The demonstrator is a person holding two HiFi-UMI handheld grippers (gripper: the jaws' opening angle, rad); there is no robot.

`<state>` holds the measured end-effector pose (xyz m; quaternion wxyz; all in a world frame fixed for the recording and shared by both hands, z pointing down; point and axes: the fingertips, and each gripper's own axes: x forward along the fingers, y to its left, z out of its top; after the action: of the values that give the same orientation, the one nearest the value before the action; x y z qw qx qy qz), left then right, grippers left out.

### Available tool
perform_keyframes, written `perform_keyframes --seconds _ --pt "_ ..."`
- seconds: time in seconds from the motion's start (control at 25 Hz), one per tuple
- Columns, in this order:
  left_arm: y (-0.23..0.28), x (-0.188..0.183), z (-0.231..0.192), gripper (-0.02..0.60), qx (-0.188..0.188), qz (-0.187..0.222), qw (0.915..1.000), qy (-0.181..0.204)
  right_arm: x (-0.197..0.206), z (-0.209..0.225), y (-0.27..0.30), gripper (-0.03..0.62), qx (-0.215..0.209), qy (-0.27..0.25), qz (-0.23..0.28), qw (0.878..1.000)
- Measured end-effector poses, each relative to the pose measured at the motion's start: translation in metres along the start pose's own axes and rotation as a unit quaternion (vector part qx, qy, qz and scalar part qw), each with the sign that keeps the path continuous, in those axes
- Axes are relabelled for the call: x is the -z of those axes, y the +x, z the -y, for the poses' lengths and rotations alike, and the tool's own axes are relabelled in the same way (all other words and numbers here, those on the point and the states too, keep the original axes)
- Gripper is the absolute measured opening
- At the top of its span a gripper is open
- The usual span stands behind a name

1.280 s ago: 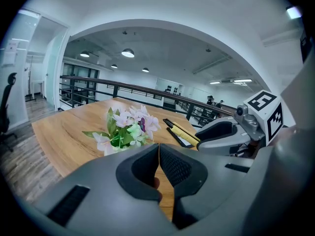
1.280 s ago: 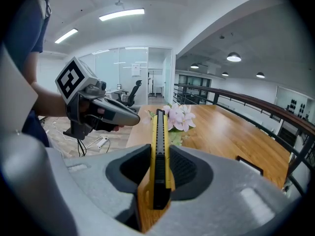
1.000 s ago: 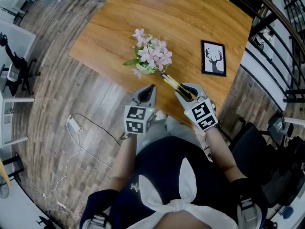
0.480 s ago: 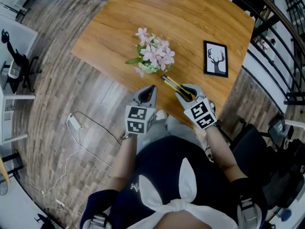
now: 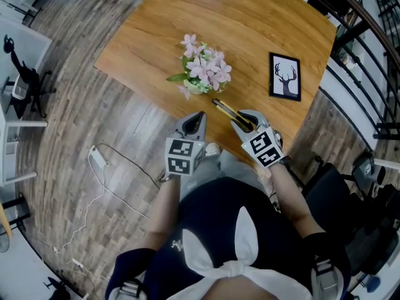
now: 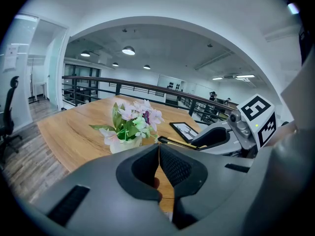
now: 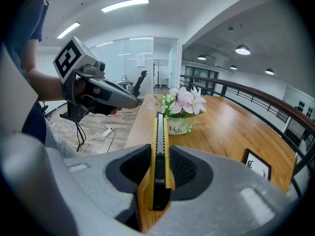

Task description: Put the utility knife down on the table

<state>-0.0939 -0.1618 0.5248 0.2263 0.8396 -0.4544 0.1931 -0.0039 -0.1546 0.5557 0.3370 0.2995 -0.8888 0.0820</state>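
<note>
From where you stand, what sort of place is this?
Probably an open-plan office, perhaps on a mezzanine level. A black railing runs behind the wooden table, an office chair stands near glass partitions, and round ceiling lights hang overhead.

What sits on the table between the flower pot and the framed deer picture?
Nothing: the head view shows bare wooden table between the flower pot and the framed deer picture.

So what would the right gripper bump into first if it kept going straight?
Probably the flower pot: the utility knife held in the right gripper points right at it. Depth is unclear, so the knife's tip might touch the table first.
</note>
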Motion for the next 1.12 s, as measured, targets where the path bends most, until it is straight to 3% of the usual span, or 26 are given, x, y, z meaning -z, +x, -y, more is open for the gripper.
perform_keyframes --seconds 1.12 --pt "0.007 0.009 -0.002 0.02 -0.004 -0.023 0.9997 0.008 0.035 -0.004 0.027 0.117 -0.029 -0.019 -0.049 0.998"
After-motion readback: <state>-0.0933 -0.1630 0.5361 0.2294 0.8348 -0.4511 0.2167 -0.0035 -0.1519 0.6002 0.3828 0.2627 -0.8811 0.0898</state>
